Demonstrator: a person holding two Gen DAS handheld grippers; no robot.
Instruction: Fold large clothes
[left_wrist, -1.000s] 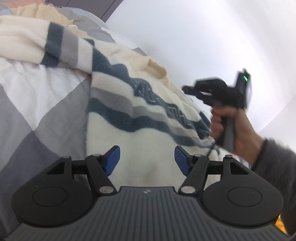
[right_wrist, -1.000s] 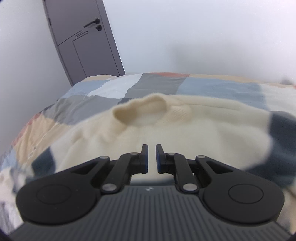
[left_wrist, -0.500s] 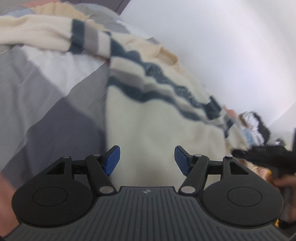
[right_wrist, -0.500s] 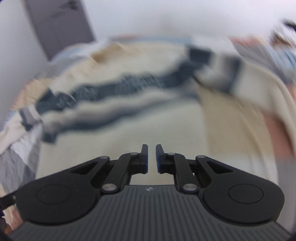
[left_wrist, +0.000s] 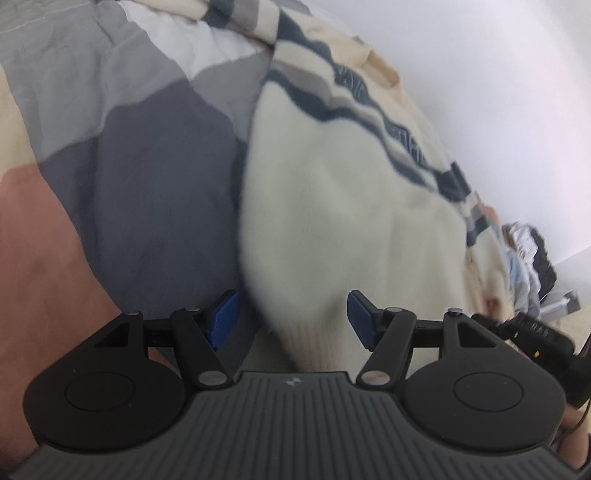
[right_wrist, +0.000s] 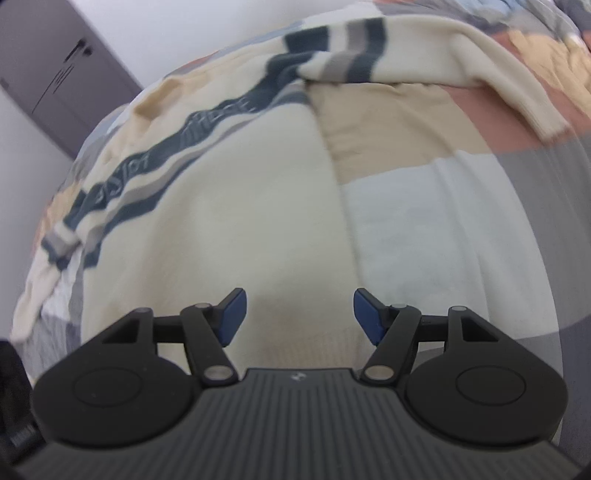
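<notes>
- A cream sweater (right_wrist: 236, 206) with dark blue and grey wavy stripes across the chest lies spread flat on a bed, front up, on a patchwork cover (left_wrist: 155, 177) of grey, white, tan and rust patches
- Its ribbed hem (left_wrist: 314, 347) is at the near edge in both views, the tan collar (right_wrist: 155, 99) at the far end
- One sleeve (right_wrist: 424, 59) reaches sideways from the shoulder over the tan and rust patches, its cuff lying on the cover; in the left view the other sleeve (left_wrist: 240, 14) runs off the top edge
- The left gripper (left_wrist: 291, 321) points down at the hem corner; its blue pads (left_wrist: 223, 319) stand apart, with the corner of the hem seen between them and not pinched
- The right gripper (right_wrist: 297, 317) points down at the hem on the other side; its jaws have just been opening and now stand wide, nothing clamped, with the hem band showing between them but blurred
- A dark device (left_wrist: 535, 339) shows at the right edge of the left view, too blurred to make out
- A pile of other clothes (left_wrist: 528, 251) lies beyond the sweater, near a white wall (left_wrist: 498, 92)
- A grey door (right_wrist: 55, 74) stands in the far left corner of the right view
</notes>
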